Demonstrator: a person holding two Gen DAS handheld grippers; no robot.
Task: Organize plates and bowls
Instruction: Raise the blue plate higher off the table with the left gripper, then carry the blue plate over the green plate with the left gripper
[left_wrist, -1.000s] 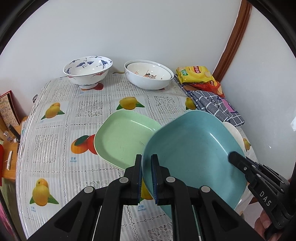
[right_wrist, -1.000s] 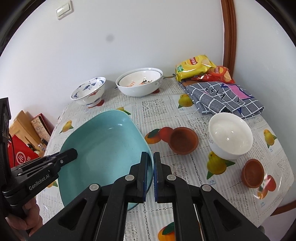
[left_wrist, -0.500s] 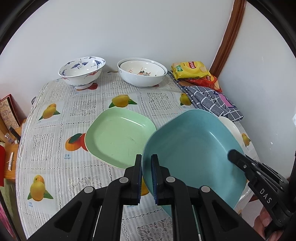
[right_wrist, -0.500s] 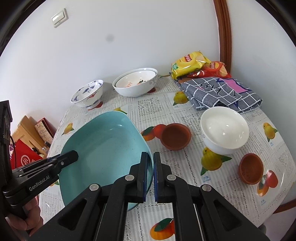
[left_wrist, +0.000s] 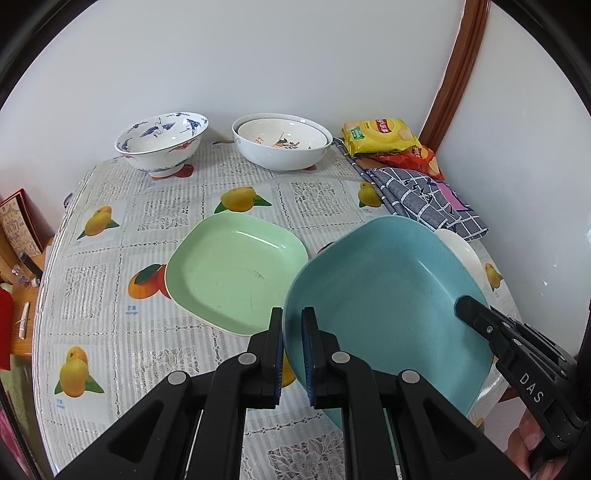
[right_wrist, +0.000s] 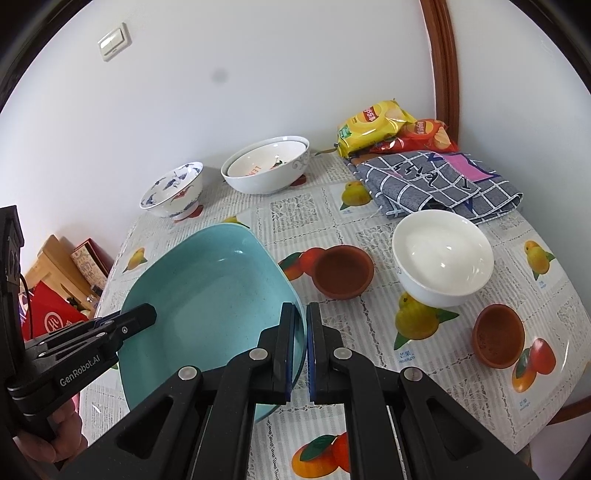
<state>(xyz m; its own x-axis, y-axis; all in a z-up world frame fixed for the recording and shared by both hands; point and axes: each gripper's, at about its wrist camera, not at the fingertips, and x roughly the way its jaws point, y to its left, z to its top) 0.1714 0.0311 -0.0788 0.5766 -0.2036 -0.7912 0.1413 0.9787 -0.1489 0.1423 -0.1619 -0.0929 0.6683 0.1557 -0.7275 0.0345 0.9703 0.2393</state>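
A blue square plate (left_wrist: 384, 295) is held above the table by both grippers. My left gripper (left_wrist: 292, 325) is shut on its left rim; my right gripper (right_wrist: 302, 321) is shut on its right rim (right_wrist: 295, 306). A green square plate (left_wrist: 236, 273) lies on the table just left of the blue one. A blue-and-white patterned bowl (left_wrist: 160, 146) and two nested white bowls (left_wrist: 282, 142) stand at the back. A plain white bowl (right_wrist: 441, 254) and two small brown bowls (right_wrist: 343, 271) (right_wrist: 498, 336) sit on the right.
Snack bags (right_wrist: 384, 127) and a folded checked cloth (right_wrist: 439, 184) lie at the back right corner. The fruit-print tablecloth (left_wrist: 92, 266) covers the table; boxes and a red bag (right_wrist: 48, 317) are beyond its left edge. White walls stand close behind.
Both grippers have lifted the blue plate and pulled back a little; the table objects look smaller and lower. The grips are unchanged.
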